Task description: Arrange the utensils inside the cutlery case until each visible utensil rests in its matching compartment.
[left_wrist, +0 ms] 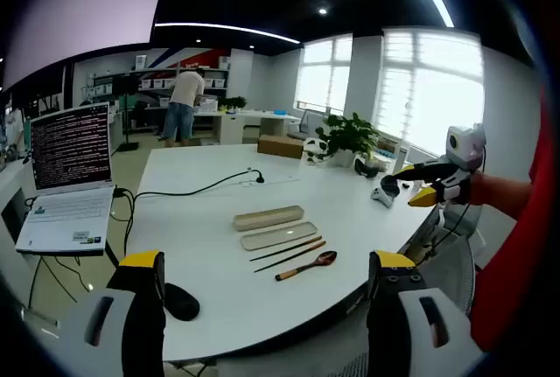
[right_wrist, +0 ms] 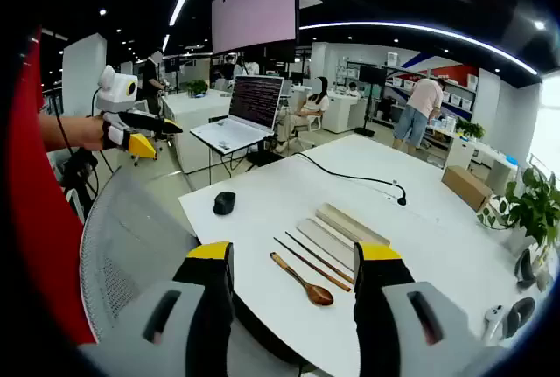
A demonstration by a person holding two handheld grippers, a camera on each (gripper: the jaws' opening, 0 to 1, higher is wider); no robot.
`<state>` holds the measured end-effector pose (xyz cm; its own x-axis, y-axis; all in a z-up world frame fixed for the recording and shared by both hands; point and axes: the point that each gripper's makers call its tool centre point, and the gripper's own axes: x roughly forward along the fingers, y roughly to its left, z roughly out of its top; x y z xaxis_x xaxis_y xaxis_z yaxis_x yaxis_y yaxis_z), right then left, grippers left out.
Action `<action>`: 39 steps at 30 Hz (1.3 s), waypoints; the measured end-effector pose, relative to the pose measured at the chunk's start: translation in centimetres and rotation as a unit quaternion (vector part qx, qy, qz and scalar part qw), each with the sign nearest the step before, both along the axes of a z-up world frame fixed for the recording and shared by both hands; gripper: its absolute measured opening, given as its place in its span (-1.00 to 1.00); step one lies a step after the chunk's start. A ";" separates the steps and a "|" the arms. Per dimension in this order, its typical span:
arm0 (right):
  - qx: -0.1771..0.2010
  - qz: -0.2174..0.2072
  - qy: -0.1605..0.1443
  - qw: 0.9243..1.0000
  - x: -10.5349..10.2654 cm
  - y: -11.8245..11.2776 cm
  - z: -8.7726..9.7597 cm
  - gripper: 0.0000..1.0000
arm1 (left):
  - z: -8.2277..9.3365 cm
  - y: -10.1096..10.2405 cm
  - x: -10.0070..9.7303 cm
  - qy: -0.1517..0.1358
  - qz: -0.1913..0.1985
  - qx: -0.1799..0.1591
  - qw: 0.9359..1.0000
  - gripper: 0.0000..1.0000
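Step in hand: both claws hover off the bench's near edge, nothing gripped; the approach has not begun, by the look of it.
Doing it well: likely best to steady the case base point(right_wrist: 325, 241) with one claw and lift the chopsticks point(right_wrist: 317, 260) by mid-length, then the spoon point(right_wrist: 302, 279).
Left claw point(left_wrist: 267, 276): jaws wide, empty.
Right claw point(right_wrist: 293, 268): jaws wide, empty.
Utensils: chopsticks just beside the case base, spoon beyond them toward the edge; case lid point(right_wrist: 353, 224) on the base's far side.
Bench point(right_wrist: 262, 202): white, carrying a laptop point(right_wrist: 236, 119), cable, black mouse point(right_wrist: 224, 203).
Room: open office, potted plant, bright windows, people working.
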<state>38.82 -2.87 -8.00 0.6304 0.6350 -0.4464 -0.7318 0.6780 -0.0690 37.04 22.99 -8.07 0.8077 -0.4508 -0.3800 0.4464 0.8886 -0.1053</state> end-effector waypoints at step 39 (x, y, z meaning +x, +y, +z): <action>-0.044 0.019 -0.004 0.999 1.1 0.2 -1.3 -0.08 | 0.3 -0.5 -0.5 -0.019 -0.006 0.017 1.000 0.89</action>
